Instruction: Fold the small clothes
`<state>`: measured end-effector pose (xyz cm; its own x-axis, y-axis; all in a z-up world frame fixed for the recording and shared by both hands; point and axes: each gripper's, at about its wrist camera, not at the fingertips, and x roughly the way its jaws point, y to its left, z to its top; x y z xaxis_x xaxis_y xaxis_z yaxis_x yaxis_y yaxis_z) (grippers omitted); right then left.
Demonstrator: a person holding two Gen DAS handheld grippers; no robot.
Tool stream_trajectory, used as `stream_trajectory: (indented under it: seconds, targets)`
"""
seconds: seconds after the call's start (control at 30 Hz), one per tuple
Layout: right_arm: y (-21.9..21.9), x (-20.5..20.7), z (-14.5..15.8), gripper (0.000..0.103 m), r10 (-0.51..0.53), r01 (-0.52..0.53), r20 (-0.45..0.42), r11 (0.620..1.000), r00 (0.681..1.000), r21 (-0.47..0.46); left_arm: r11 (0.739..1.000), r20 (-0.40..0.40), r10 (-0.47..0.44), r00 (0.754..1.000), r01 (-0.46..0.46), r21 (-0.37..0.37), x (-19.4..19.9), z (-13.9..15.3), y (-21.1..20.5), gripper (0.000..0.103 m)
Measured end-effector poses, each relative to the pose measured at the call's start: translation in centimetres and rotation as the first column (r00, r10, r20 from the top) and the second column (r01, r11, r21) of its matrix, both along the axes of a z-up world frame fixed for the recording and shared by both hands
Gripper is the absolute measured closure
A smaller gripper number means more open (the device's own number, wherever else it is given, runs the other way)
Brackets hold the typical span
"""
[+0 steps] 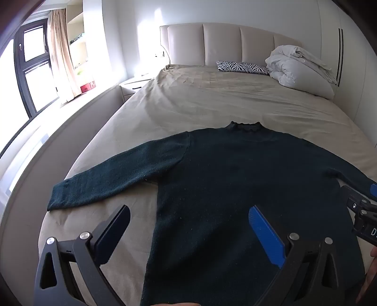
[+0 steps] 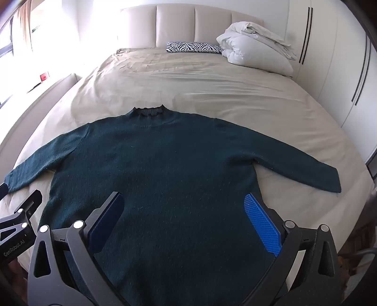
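On the near end of a beige-sheeted bed [image 2: 212, 94], a dark green sweater [image 2: 165, 164] lies flat and face up, collar pointing toward the headboard [image 2: 176, 21], both sleeves spread out to the sides. Above its lower body hover the left gripper [image 1: 188, 226] and the right gripper [image 2: 183, 211], each tilted downward with its jaws spread wide and nothing between the pads. No fold shows yet, so the job looks to be at its very start: the garment is laid out and awaits the first fold. A sensible next move would be to take a sleeve cuff or side edge and carry it across the body, which calls for pinching only the knit, not the sheet beneath.
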<state>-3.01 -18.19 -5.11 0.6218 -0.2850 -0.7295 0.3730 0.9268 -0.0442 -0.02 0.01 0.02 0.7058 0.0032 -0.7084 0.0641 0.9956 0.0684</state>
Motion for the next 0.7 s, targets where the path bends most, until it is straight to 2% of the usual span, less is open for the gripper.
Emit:
stream_trajectory:
  seconds: [0.7]
  targets:
    - [0.18,0.02,-0.23,0.000,0.005,-0.005,-0.008,1.000,1.000,0.007,1.000,-0.005,0.001,1.000,-0.001,-0.001,0.01,0.00,0.02,0.000]
